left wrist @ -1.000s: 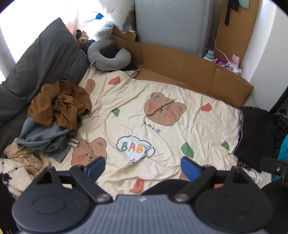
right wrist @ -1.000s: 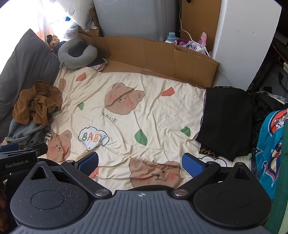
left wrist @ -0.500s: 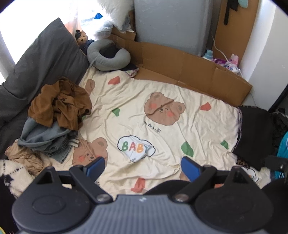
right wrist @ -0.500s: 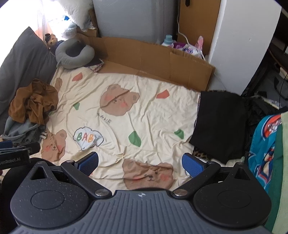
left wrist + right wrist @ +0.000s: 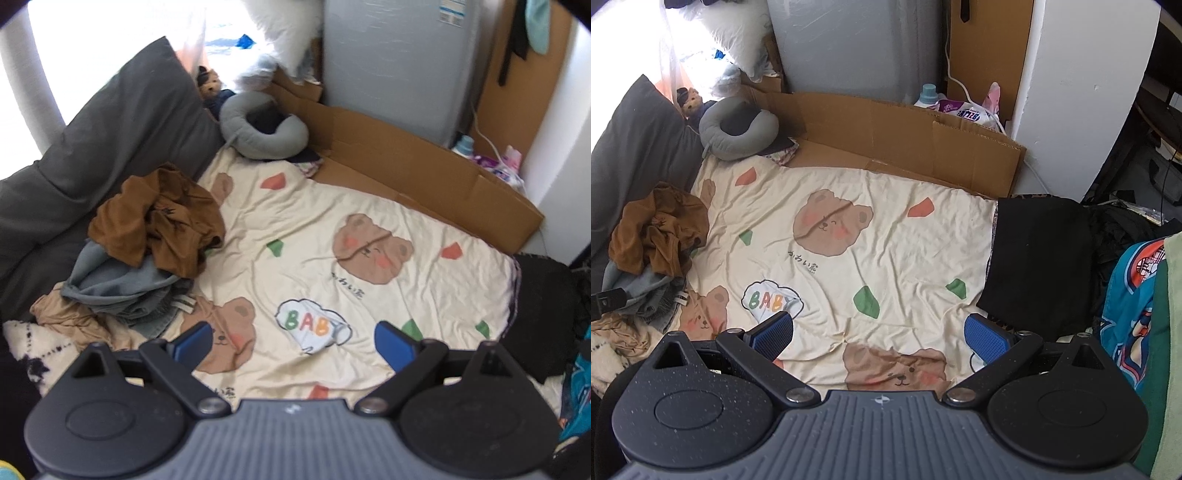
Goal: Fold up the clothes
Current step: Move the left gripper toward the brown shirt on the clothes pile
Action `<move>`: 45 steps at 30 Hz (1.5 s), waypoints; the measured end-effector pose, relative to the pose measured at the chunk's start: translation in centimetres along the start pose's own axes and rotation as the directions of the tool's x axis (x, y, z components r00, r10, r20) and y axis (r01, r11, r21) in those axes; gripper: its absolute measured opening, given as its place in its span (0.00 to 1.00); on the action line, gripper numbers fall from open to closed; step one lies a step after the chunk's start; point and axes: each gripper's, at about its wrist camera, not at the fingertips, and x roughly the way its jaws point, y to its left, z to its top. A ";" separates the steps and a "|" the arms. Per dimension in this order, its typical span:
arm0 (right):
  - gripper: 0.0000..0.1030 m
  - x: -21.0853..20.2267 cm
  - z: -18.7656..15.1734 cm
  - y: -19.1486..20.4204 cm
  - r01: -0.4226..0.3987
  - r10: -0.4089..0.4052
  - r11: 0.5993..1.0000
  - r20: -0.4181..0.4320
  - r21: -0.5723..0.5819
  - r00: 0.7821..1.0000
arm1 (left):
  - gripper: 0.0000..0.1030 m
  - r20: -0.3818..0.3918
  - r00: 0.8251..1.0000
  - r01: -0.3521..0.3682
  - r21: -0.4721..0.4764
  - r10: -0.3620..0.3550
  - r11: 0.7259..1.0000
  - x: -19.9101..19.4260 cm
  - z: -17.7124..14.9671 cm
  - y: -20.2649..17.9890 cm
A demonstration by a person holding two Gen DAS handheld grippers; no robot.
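With both held above the near edge of the bed, left hand-held gripper and right hand-held gripper noted with jaws spread wide and nothing between the blue pads. No cloth touching either.

Task's things located as follows: crumpled pile of clothes at the left edge of the bear-print sheet, brown garment on top, grey-blue garment beneath, tan cloth lowest and nearest. Flat black garment lying squared at the right edge of the sheet, seemingly folded. Scene consistent either with one piece done and more waiting, or with sorting only; not settled by these views.

For a clean fold, advisable to grip any garment at two matching corners or shoulder points, lift clear of the pile so layers separate, and spread flat on the sheet's centre.

Open room: centre of the sheet wide and bare, lightly wrinkled. Limits recorded: dark grey cushion behind the pile on the left, cardboard wall along the far side, grey neck pillow at the far left corner, patterned teal cloth hanging close by the right hand-held gripper.
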 end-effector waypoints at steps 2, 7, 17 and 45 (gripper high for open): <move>0.99 0.1 0.1 0.2 0.002 -0.002 1.000 0.003 -0.011 1.000 | 0.93 0.001 1.000 -0.006 -0.014 0.006 1.000 0.1 0.2 0.7; 0.99 0.2 0.3 0.5 0.005 -0.005 1.000 0.008 -0.025 1.000 | 0.93 0.007 1.000 -0.025 -0.026 0.025 0.999 0.3 0.5 2.2; 0.99 0.2 1.6 1.6 -0.014 0.016 0.999 0.033 -0.042 0.999 | 0.93 0.014 0.998 -0.063 -0.059 0.064 0.996 0.3 1.2 5.2; 0.99 6.3 7.1 3.7 0.007 -0.006 1.000 0.062 -0.019 0.998 | 0.93 0.027 0.999 -0.044 -0.088 0.046 0.995 6.3 5.0 10.5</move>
